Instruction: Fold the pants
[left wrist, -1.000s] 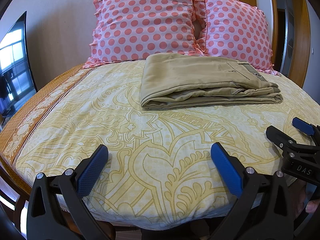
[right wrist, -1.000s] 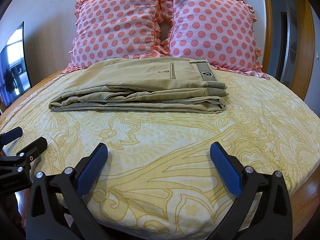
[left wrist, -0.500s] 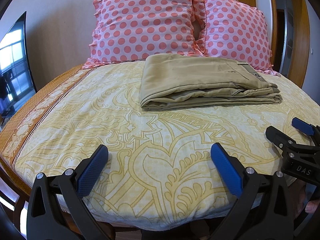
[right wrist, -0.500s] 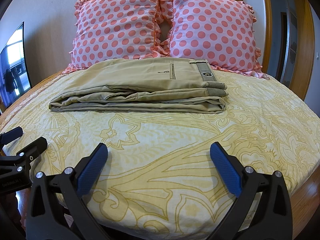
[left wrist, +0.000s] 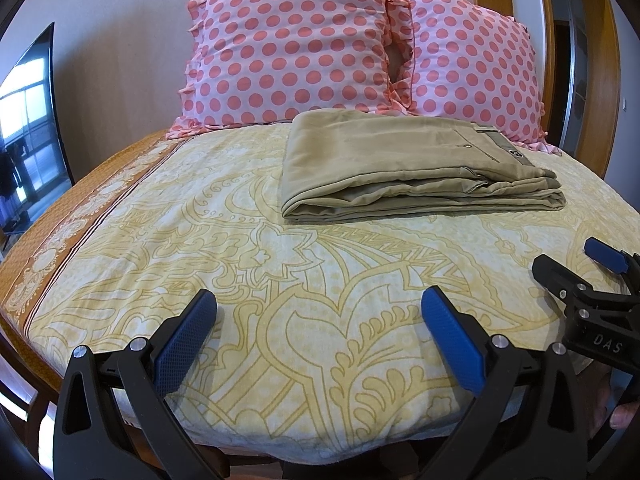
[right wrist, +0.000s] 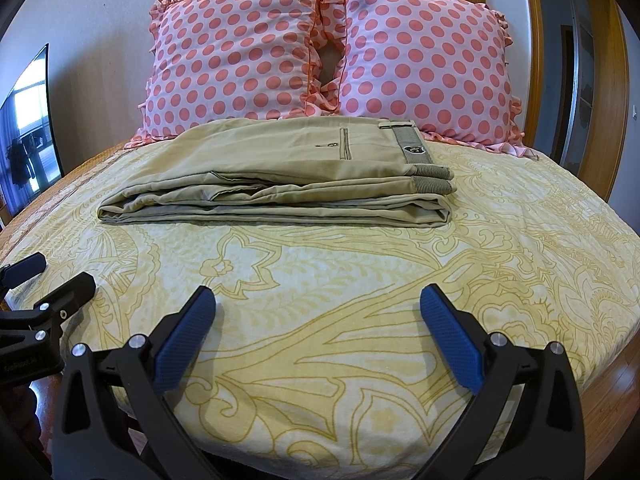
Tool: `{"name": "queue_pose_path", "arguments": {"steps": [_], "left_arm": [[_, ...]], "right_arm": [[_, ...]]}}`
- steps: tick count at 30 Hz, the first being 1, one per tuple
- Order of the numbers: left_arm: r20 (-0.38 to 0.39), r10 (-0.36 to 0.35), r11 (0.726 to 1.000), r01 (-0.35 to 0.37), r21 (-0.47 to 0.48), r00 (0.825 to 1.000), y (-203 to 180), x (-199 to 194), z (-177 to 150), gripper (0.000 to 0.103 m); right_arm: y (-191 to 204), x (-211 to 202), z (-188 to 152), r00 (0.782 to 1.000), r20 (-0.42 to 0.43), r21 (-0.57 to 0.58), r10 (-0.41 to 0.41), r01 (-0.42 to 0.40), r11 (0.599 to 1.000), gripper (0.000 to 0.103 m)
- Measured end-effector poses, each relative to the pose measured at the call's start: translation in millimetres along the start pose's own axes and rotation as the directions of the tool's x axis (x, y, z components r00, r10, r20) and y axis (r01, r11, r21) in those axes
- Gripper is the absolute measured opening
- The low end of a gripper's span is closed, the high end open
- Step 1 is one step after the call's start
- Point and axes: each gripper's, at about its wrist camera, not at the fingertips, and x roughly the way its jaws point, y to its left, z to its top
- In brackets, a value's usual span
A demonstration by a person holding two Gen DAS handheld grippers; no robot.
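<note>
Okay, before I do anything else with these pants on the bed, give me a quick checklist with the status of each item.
1. Khaki folded pants in a compact stack: ok.
2. Pants lying wholly on the yellow patterned bedspread: ok.
3. Left hand-held gripper open, holding nothing: ok.
4. Right hand-held gripper open, holding nothing: ok.
5. Pants clear of the pink polka-dot pillows: cannot tell, far edge hidden.
6. Layer edges aligned: not ok, slightly staggered at the front.

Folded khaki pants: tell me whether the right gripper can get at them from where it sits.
Probably yes. The right gripper is open over the bedspread, short of the pants, with only bare cover between. The pillows sit behind the pants, out of the way.
</note>
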Motion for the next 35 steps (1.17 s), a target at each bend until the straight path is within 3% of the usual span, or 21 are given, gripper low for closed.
{"name": "queue_pose_path", "arguments": {"steps": [35], "left_arm": [[-0.001,0.002,1.000,-0.002,-0.003,1.000,-2.7,2.5,0.9,0.102]], "right_arm": [[1.9,0.9,-1.2,1.000,0.005,0.002,-0.003,0.003,1.000,0.101]]}}
